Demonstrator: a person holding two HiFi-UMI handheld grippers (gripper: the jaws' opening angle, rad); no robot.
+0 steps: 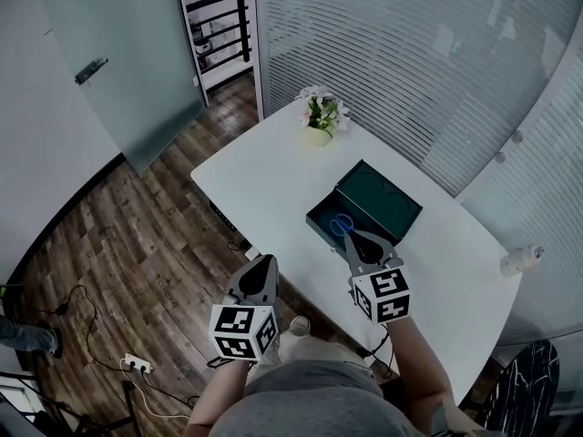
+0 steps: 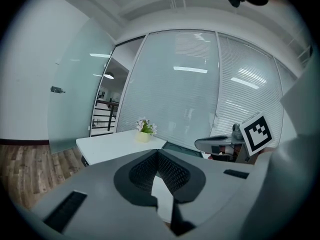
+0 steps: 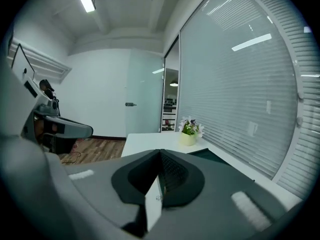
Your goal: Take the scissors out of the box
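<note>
Head view: scissors (image 1: pixel 342 225) are seen in box's (image 1: pixel 387 192) near-left corner, just beyond right gripper (image 1: pixel 351 236); left gripper (image 1: pixel 266 260) is held farther off. Both are clenched w/ nothing btwn jaws. Scissors' long axis can't be told.

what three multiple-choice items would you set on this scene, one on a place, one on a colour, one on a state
1. Where do the scissors lie?
A. on the floor
B. beside the flower pot
C. in the open box

2. What colour are the scissors' handles?
A. red
B. blue
C. yellow

3. How does the right claw stand?
A. shut and empty
B. wide open
C. shut on the scissors

Answers:
1 C: the head view shows them inside the dark box on the table.
2 B: the handle loops show blue against the box's dark inside.
3 A: the right gripper view shows the pads together with nothing between them.
</note>
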